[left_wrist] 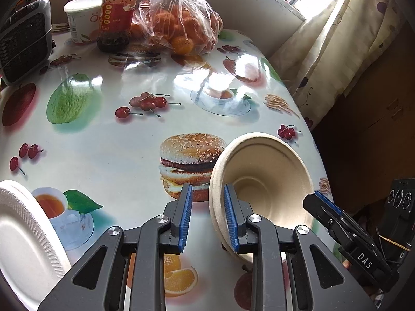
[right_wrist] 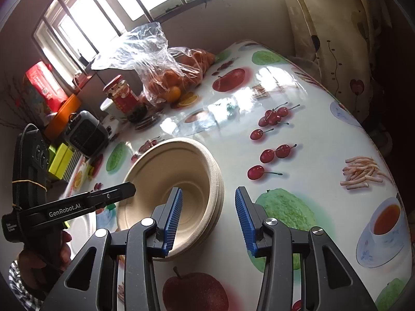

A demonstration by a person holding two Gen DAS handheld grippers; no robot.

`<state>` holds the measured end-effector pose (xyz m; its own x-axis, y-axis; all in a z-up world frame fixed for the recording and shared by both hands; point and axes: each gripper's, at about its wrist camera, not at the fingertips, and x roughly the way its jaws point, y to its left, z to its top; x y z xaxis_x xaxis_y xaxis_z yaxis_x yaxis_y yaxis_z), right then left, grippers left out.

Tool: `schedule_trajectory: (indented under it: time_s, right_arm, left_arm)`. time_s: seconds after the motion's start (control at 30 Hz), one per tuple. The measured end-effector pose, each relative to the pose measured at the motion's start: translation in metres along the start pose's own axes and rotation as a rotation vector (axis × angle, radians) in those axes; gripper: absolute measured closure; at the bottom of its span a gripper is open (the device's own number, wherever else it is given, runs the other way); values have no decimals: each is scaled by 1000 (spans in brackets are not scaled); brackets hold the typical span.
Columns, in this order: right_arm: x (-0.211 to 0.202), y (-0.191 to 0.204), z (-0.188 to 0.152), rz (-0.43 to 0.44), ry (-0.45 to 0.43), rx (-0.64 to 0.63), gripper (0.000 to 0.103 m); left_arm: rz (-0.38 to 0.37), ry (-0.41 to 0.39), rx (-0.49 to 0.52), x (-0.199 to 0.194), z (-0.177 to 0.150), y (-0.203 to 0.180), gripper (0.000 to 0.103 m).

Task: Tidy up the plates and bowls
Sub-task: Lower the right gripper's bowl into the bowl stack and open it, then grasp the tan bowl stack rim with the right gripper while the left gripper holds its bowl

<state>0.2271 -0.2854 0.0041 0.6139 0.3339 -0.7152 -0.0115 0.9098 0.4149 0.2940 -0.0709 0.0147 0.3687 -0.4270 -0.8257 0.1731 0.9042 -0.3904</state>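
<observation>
A stack of beige paper bowls (left_wrist: 259,165) sits near the table's right edge, over the burger print. My left gripper (left_wrist: 207,190) straddles the stack's left rim. Its right pad is inside the top bowl, and its left pad stands apart from the outer wall, with tablecloth showing between. My right gripper (right_wrist: 208,190) straddles the opposite rim of the bowls (right_wrist: 166,165). One pad is inside and the other hangs clear outside, so it is open. One of its fingers (left_wrist: 324,204) shows at the bowl's right rim. A white ridged plate (left_wrist: 23,233) lies at the lower left.
At the back stand a red-labelled jar (left_wrist: 118,13), a white tub (left_wrist: 80,18), a plastic bag of oranges (left_wrist: 179,23) and a small grey heater (left_wrist: 23,39). The table edge (left_wrist: 308,129) curves close beside the bowls, with a curtain (left_wrist: 345,51) beyond. A hand (right_wrist: 44,259) holds the left gripper.
</observation>
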Motion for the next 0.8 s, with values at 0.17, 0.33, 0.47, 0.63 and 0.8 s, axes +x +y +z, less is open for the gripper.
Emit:
schedule_trajectory:
  time_s: [0.17, 0.33, 0.47, 0.63, 0.8]
  right_arm:
    - [1, 1, 0, 0, 2, -5, 61]
    - [5, 0, 0, 0, 9, -4, 61]
    - [4, -1, 1, 7, 5, 8, 61]
    - [6, -1, 0, 12, 8, 3, 64]
    - [6, -1, 0, 4, 11, -6, 81]
  left_arm:
    - [-13, 8, 3, 3, 0, -1, 78]
    - [-27, 21, 9, 7, 0, -1, 78]
    - [-20, 25, 16, 8, 0, -2, 78]
    - [3, 19, 39, 10, -2, -6, 78]
    - [19, 12, 41, 11, -2, -6, 78]
